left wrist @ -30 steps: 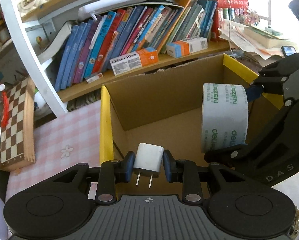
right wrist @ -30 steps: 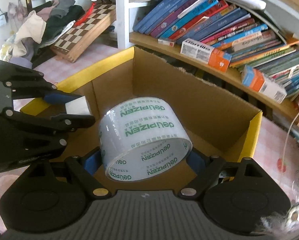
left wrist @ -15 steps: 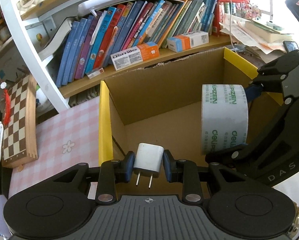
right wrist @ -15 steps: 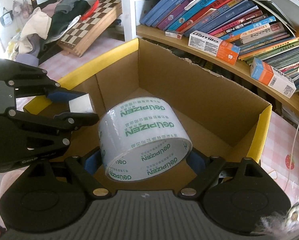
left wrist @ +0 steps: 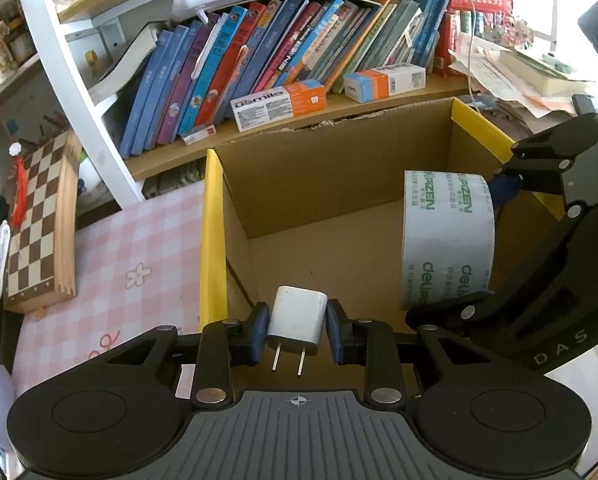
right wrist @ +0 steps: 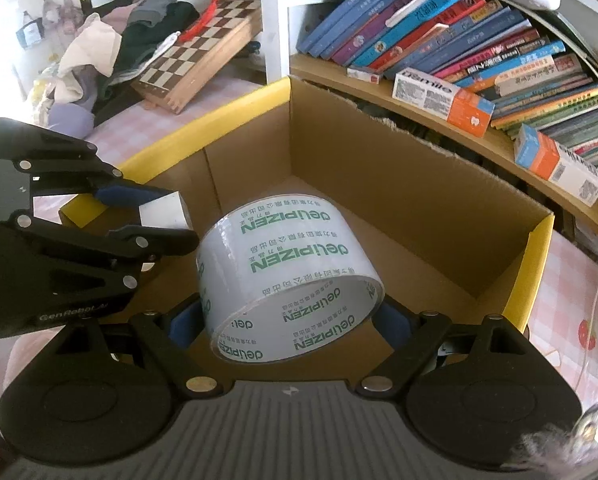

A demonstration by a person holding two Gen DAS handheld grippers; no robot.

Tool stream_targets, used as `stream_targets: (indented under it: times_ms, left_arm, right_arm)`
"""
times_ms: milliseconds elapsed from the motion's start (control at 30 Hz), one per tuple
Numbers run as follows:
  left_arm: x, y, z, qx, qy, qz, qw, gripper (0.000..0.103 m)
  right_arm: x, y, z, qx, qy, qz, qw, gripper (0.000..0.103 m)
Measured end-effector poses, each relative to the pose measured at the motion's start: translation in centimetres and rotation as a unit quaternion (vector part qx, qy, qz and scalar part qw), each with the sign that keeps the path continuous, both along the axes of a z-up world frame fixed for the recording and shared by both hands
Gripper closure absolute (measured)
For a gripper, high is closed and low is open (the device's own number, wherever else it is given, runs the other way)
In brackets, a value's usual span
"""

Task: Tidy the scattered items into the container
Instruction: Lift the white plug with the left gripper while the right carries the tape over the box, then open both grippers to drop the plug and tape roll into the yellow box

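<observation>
My left gripper (left wrist: 297, 330) is shut on a white plug adapter (left wrist: 297, 314), prongs pointing back toward the camera, held over the near left part of an open cardboard box (left wrist: 319, 184) with yellow-taped rims. My right gripper (right wrist: 289, 318) is shut on a wide roll of clear tape (right wrist: 287, 276) printed in green, held over the same box (right wrist: 399, 196). In the left wrist view the tape roll (left wrist: 447, 236) hangs at the right in the right gripper (left wrist: 495, 244). In the right wrist view the left gripper (right wrist: 155, 216) and the adapter (right wrist: 163, 212) sit at the left. The box floor looks bare.
The box stands on a pink checked tablecloth (left wrist: 139, 248). Behind it runs a bookshelf (left wrist: 283, 56) with books and small cartons (left wrist: 277, 106). A wooden chessboard (left wrist: 39, 220) lies at the left, with a heap of clothes (right wrist: 111, 52) beyond it. Papers (left wrist: 511, 76) pile at the right.
Both grippers keep their grip. The views have tilted slightly, so the box and shelf sit a little lower in the frames.
</observation>
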State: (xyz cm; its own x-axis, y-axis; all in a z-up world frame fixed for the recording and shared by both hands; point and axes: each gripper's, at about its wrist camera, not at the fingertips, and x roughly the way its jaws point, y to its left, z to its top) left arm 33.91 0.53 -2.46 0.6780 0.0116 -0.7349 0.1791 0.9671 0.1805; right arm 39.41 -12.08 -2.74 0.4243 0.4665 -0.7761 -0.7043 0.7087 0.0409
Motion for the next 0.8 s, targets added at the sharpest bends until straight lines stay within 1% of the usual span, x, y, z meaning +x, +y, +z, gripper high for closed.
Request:
stream_targets:
  times_ms: [267,467,533,667,800]
  left_arm:
    - [-0.08,0.0,-0.01,-0.008,0.0,0.011,0.9999,0.074]
    - [-0.39,-0.07,0.05,-0.02,0.003,0.014,0.9997,0.074]
    - [-0.61,-0.11,0.1,-0.034,0.007,0.016,0.9993,0.074]
    - [-0.78,-0.22,0.1,-0.044,0.009,0.016,0.9989,0.074]
    - [-0.51,-0.02,0.0,-0.048,0.005,0.013,0.9987,0.073]
  right_arm:
    - [-0.03,-0.08,0.09,0.006,-0.006,0.011,1.0,0.015]
    - [-0.05,-0.29,0.09,0.014,0.0,0.028,1.0,0.015]
    - [0.0,-0.46,0.08,0.014,0.003,0.035,0.999,0.015]
    - [0.3,-0.75,0.04,0.016,0.014,0.051,0.999,0.015]
    - [0.61,-0.61,-0.02,0.014,0.024,0.047,0.999,0.015]
